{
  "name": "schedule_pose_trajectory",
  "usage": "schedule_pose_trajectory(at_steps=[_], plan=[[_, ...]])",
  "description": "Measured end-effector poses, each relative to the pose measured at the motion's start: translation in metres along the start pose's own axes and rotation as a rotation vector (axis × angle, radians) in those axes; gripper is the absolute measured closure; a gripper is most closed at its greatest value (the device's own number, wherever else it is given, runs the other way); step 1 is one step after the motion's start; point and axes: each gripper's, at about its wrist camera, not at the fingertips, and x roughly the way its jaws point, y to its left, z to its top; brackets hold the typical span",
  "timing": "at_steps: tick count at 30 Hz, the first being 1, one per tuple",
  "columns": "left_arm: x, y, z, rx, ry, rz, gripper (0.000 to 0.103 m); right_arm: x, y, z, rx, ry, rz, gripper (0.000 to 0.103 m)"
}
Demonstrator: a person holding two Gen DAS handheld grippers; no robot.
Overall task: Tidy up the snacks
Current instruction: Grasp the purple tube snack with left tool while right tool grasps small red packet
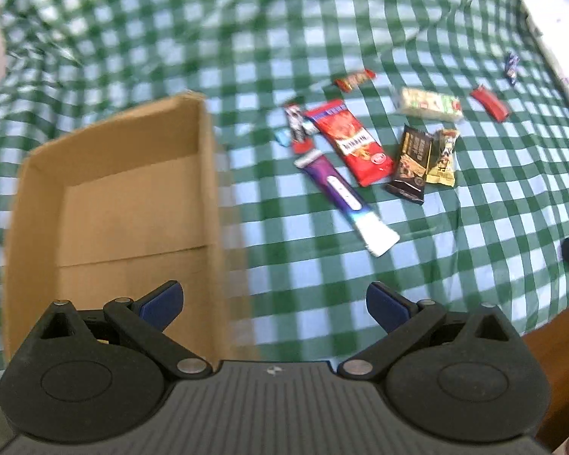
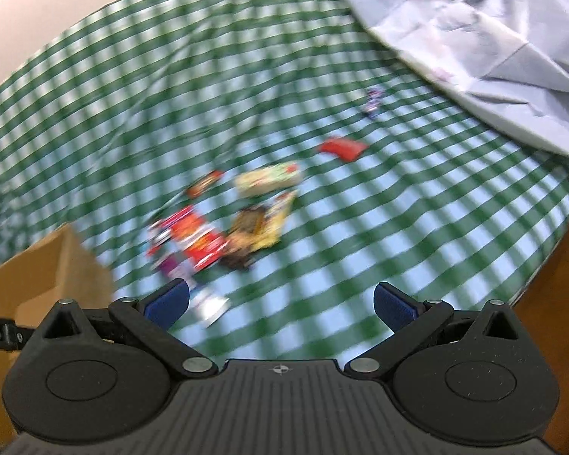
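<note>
While both hand-held grippers, left [image 1: 275, 305] and right [image 2: 281, 305], hang released, snacks [image 1: 360, 144] lie at one o'clock, cardboard box [image 1: 113, 204] at ten; nothing seems packed, so picking one comes next.

Green checked tablecloth [image 1: 322, 19] beside a creased white sheet [image 2: 493, 38]

A green-and-white checked cloth [image 1: 322, 38] is covering the worktop. A brown cardboard box [image 1: 106, 204] is sitting beside a red packet [image 1: 351, 140] and a purple one [image 1: 335, 185].
</note>
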Motion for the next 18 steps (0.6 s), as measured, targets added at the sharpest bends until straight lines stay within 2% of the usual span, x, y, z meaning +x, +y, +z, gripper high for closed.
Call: schedule_pose_trajectory(at_steps=[5,10,18], plan=[[0.064,-0.032,0.036,-0.044,0.073,0.002,0.0,0.054,-0.042,0.04,-0.033,-0.06,-0.052,0.0],[0.123,-0.044,0.062,-0.099,0.111,0.006,0.0,0.143,-0.077,0.075,-0.098,-0.035,-0.084,0.0],[0.185,-0.062,0.076,-0.072,0.13,-0.013,0.0,0.273,-0.083,0.112,-0.21,0.011,-0.076,0.0]])
